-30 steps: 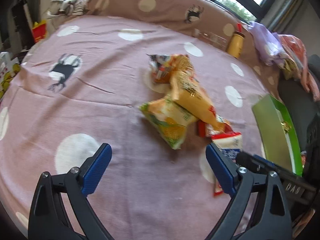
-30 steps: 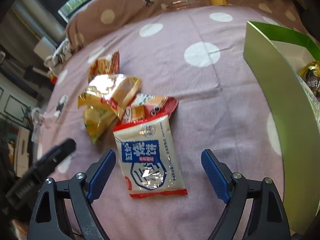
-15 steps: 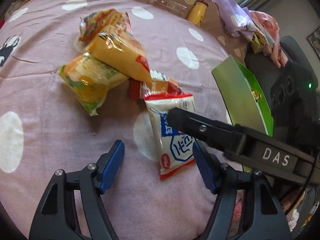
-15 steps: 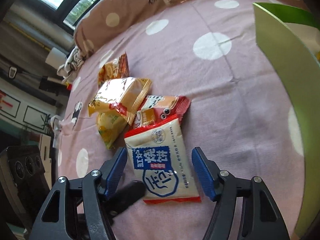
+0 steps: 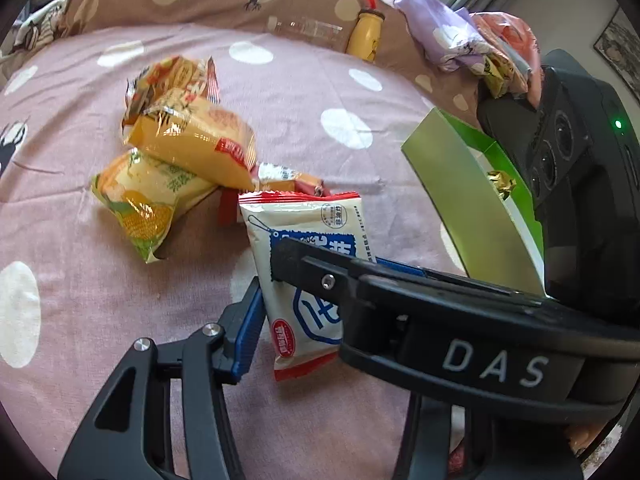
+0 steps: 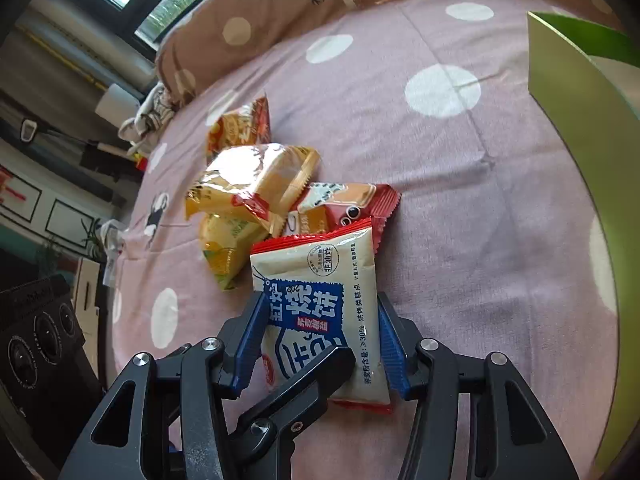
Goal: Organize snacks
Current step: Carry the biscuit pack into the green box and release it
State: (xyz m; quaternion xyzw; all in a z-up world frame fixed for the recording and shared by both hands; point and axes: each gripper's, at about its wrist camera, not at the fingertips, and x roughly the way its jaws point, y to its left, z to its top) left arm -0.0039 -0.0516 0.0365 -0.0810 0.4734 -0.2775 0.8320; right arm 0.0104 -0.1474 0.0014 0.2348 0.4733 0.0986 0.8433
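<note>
from my left wrist camera, my left gripper (image 5: 298, 320) has just been closing; its one visible blue pad (image 5: 246, 328) sits at the left edge of the cream and blue snack packet (image 5: 310, 232), while its other finger is hidden behind my right gripper's black arm, so i cannot tell whether it is squeezing the packet. that packet lies flat on the pink polka-dot bedspread (image 5: 80, 300), near the middle of the view. at 10 o'clock from it sit the other snacks: a yellow bag (image 5: 196, 144) on top, a green and orange bag (image 5: 140, 200) under it, an orange bag (image 5: 172, 76) farther back, and a red and orange pack (image 5: 296, 182) touching the cream packet's top edge. the green box (image 5: 472, 216) stands open at 3 o'clock, with a gold-wrapped sweet (image 5: 500, 180) inside. a yellow bottle (image 5: 366, 36) leans against the brown bolster at 12 o'clock.

from my right wrist camera, my right gripper (image 6: 320, 344) has just been closing too, and both blue pads (image 6: 390, 344) now sit against the long sides of the cream packet, gripping it on the bedspread. my left gripper's black finger (image 6: 304, 384) crosses over the packet's lower end at 6 o'clock. the yellow bag and the rest of the heap lie at 11 o'clock, and the green box wall rises at 3 o'clock.
</note>
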